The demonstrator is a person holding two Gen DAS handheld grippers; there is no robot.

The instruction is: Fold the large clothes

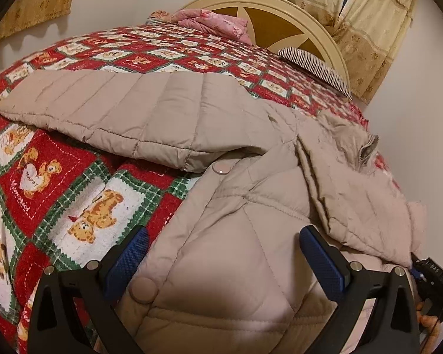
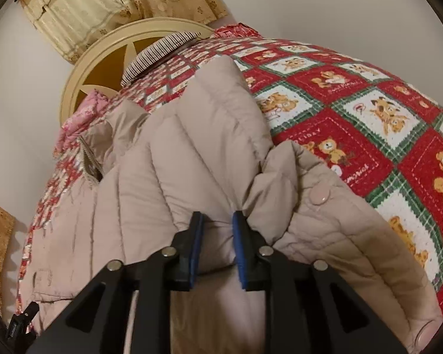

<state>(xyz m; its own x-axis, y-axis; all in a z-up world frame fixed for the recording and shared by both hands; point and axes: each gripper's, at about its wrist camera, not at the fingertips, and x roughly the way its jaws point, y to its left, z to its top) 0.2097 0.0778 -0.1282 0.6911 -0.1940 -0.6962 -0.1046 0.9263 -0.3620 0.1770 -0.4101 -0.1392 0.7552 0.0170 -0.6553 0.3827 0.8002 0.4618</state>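
Observation:
A beige quilted puffer jacket point(image 1: 251, 206) lies on the bed, front side up, with round snap buttons point(image 1: 220, 167) along its edge. One sleeve point(image 1: 103, 109) stretches out flat to the left across the quilt. My left gripper point(image 1: 224, 236) hovers open over the jacket's front panel, its blue pads wide apart with fabric beneath them. My right gripper point(image 2: 218, 227) is shut on a bunched fold of the jacket point(image 2: 192, 147), and the puffy cloth gathers between its blue pads. A snap button point(image 2: 319, 196) sits just right of that grip.
The bed wears a red and green teddy-bear quilt point(image 1: 73, 191). At its head stand a cream round headboard point(image 1: 280, 20), a striped pillow point(image 1: 313, 65) and a pink bundle of cloth point(image 1: 215, 20). Beige curtains point(image 1: 369, 14) hang behind.

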